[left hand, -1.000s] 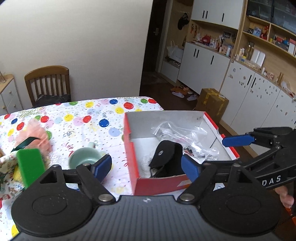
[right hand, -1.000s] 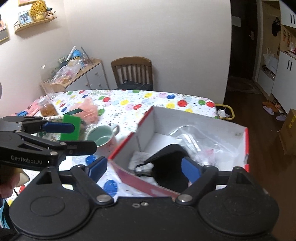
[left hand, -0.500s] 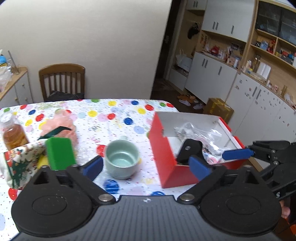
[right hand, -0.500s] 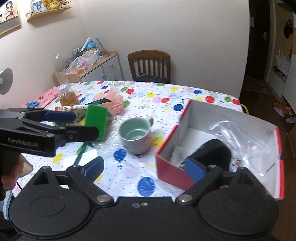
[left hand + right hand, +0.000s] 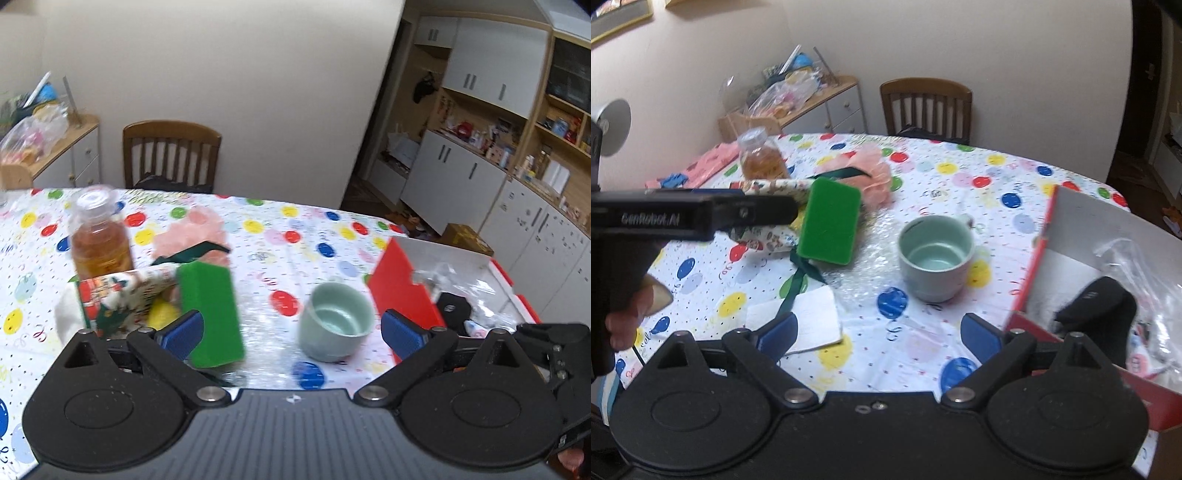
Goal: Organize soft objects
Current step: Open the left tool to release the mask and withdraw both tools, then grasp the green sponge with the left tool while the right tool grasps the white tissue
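A green sponge [image 5: 210, 314] [image 5: 829, 221] leans on a Christmas-patterned pouch [image 5: 122, 295] with a pink mesh puff [image 5: 192, 232] [image 5: 871, 173] behind it. My left gripper [image 5: 291, 332] is open and empty, its left pad close to the sponge. Over the tablecloth in front of a pale green cup [image 5: 936, 254], my right gripper [image 5: 879, 332] is also open and empty. At the right stands a red shoe box [image 5: 399, 288] [image 5: 1034, 258] holding a black soft item [image 5: 1097, 306] and a clear plastic bag [image 5: 1137, 258].
A bottle of amber liquid [image 5: 99, 243] stands behind the pouch. A white cloth [image 5: 809, 321] and a green ribbon [image 5: 798, 280] lie near the front edge. A wooden chair [image 5: 171, 155] is at the far side, and a cluttered sideboard [image 5: 798, 99] at the back left.
Both grippers have swung left, away from the box and towards the cup and sponge. The box has slid to the right of both views. The left jaws have widened.
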A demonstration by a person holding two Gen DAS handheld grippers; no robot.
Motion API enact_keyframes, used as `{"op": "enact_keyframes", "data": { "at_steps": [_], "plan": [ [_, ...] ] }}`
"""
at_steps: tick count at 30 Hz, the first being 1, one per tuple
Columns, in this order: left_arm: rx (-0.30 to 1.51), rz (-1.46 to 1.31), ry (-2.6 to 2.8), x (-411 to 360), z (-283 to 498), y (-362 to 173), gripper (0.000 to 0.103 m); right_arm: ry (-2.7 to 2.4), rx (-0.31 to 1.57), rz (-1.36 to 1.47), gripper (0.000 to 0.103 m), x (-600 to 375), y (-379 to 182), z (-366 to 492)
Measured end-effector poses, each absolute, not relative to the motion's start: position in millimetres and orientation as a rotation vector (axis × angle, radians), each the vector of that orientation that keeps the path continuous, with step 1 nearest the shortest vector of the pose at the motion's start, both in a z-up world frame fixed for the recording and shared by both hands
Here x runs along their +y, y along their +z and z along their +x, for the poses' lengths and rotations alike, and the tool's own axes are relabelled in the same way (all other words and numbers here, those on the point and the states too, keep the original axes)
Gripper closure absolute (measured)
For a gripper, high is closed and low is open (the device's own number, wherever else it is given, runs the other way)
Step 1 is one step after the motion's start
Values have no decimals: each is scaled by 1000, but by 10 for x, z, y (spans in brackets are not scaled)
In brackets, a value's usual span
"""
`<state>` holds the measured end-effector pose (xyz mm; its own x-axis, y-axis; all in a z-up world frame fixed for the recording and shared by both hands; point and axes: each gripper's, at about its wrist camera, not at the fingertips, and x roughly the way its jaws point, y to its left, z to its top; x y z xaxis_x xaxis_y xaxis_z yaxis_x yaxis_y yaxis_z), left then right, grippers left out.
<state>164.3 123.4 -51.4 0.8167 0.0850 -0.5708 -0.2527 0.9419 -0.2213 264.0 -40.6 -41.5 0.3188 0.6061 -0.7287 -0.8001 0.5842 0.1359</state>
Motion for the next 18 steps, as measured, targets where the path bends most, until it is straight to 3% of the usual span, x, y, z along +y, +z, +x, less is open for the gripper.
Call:
{"op": "enact_keyframes", "data": {
  "at_steps": [18],
  "plan": [
    [666, -264, 216, 1794, 1821, -1093, 0, 1054, 938, -470, 18, 649, -1184, 2363]
  ]
}}
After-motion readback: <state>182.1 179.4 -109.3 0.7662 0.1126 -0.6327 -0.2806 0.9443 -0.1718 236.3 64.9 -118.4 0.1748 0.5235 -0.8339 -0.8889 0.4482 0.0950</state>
